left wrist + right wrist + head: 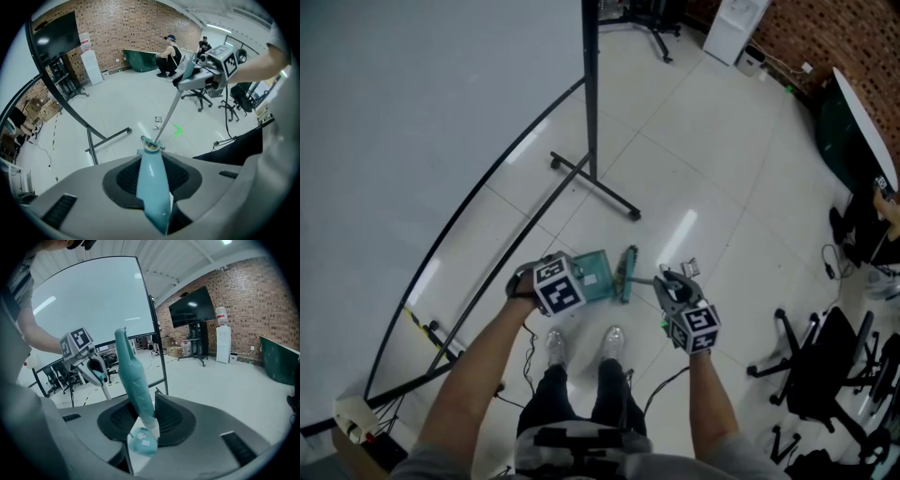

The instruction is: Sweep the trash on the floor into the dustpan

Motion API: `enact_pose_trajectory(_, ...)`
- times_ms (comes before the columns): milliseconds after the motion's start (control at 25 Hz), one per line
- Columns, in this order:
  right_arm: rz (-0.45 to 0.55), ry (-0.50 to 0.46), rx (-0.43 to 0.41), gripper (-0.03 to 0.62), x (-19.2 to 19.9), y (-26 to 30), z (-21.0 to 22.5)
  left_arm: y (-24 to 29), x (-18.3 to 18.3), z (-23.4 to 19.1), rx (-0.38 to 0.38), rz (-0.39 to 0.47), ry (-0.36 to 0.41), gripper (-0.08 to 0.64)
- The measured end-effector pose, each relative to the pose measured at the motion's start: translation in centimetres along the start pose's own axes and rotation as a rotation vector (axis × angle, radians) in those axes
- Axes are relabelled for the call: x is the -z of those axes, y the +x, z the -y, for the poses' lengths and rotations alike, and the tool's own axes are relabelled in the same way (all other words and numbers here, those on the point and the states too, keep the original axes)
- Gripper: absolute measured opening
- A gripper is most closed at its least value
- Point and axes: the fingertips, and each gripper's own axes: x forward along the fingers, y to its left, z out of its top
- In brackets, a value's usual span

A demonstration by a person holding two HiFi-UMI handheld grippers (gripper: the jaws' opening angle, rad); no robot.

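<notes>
step in hand: the sweep seemed only in preparation; the dustpan (592, 272) and the brush (626, 274) stood just beside each other on the floor (675, 169), and the trash (158, 120), a few small pieces, lay apart from both.
how to do it well: in my judgement the lip of the dustpan should lie flat on the floor with its mouth toward the trash. the brush should go behind the pieces and pull them in with short, low strokes, so that nothing jumped aside.
left claw (152, 187): it was partly closed, with its pads pressed on the teal handle of the dustpan, and it pointed steeply down.
right claw (143, 420): it was partly closed too, and it gripped the teal handle of the brush, whose thin pole ran down to the bristles beside the dustpan.
</notes>
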Motion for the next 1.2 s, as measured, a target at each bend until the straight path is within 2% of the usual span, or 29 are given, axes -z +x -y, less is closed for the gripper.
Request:
enact_pose_trajectory(440,0.044,0.083,-0.056,0.106,-0.7,0.1,-2.9,0.1,-0.7,0.3,-0.005,0.008,0.009,0.097)
enact_pose_trajectory(640,0.094,0.093,0.001,0.094,-1.7,-0.7,-0.7,0.1,-0.2,0.2,-0.004,-0.011,0.007,0.095)
enact_pose_trajectory(960,0.153,0.005,0.075,0.092,-6.0,-2.6,2.2,0.0,0.1,-0.2,-0.003,-0.024,0.01,0.095)
enact_pose_trajectory(1200,0.116,-0.03,0.125,0.094,-4.8,-3.1,4.4,-1.2,1.2,-0.6,0.002,-0.064,0.024,0.095)
